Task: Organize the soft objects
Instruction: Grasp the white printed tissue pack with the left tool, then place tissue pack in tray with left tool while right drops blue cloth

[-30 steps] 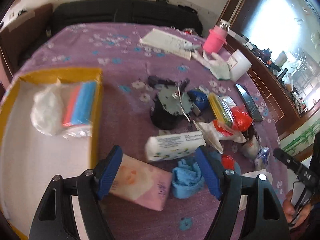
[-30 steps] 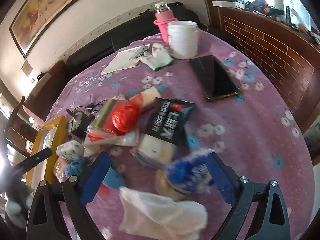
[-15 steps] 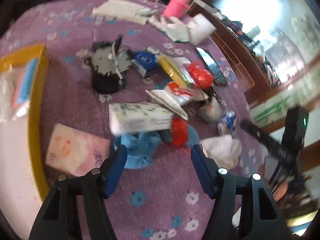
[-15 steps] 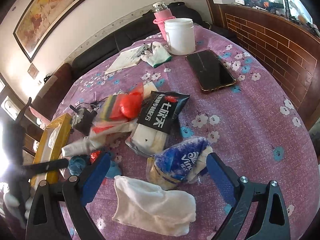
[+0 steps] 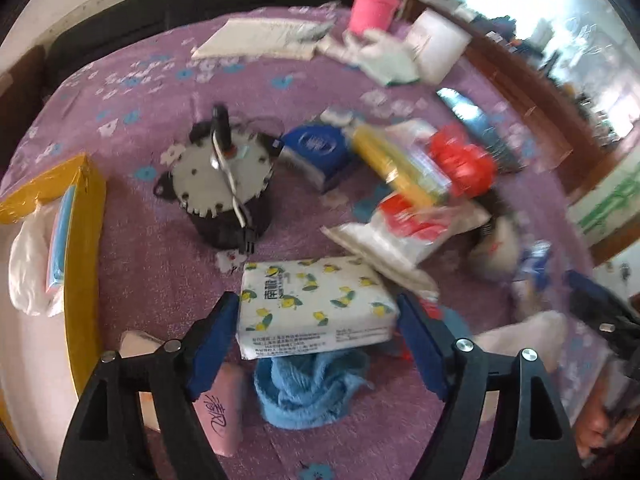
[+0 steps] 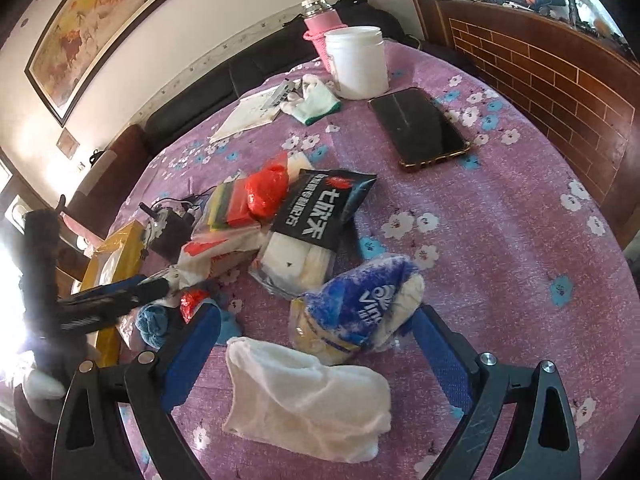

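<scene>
Now the left tongs (image 5: 316,320), just reopening, straddle the lemon-print tissue pack (image 5: 314,306); right tongs (image 6: 316,344) gape empty.

A desk (image 6: 500,240) under a purple flowered cloth carries a phone (image 6: 418,128), a white tub (image 6: 356,62) and a white cloth (image 6: 308,400). A yellow tray (image 5: 86,240), a tissue pack (image 5: 314,304) and a blue towel (image 5: 308,388) also lie on it.

A home living room: a framed horse painting (image 6: 106,24) hangs above a dark sofa (image 6: 224,80), and the round worktop wears a purple flowered cloth (image 6: 500,216) strewn with household clutter.
</scene>
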Demonstrator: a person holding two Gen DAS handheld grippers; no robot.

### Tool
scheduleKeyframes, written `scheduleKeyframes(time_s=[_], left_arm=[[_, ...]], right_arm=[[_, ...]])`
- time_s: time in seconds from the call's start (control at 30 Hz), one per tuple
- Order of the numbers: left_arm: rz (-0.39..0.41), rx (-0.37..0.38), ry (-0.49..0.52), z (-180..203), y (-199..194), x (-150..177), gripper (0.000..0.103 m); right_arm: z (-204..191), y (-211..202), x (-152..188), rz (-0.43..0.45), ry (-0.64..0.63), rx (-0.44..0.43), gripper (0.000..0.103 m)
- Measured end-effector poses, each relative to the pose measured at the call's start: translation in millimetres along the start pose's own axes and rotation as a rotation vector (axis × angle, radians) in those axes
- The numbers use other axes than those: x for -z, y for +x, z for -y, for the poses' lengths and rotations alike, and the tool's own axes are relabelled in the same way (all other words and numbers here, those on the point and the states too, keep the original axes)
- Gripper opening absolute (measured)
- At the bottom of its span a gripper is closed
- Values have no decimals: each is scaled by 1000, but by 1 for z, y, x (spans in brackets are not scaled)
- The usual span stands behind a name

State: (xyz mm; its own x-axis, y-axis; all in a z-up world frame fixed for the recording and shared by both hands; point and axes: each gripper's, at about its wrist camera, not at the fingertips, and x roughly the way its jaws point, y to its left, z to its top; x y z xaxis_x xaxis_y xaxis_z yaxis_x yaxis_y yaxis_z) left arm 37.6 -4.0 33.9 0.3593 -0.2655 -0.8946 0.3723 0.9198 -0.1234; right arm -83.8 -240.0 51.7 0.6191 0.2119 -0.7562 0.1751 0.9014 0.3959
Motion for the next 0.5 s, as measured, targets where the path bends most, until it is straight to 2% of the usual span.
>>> scheduleKeyframes(time_s=[0.13,0.27,0.37,0.5], left_arm=[[54,50,-42,-8,-14,5,72],[178,122,-133,-27,-62,17,73],[269,182,-178,-42,-101,35,73],[347,200,-242,-62,-134,63,73]], right_arm=[[6,-5,2,-5,7,6,99],[5,-7,4,-10,4,-5,99],[-8,-6,5,-17,-22,-46,99],[-52,1,11,-32,-143,-131,99]])
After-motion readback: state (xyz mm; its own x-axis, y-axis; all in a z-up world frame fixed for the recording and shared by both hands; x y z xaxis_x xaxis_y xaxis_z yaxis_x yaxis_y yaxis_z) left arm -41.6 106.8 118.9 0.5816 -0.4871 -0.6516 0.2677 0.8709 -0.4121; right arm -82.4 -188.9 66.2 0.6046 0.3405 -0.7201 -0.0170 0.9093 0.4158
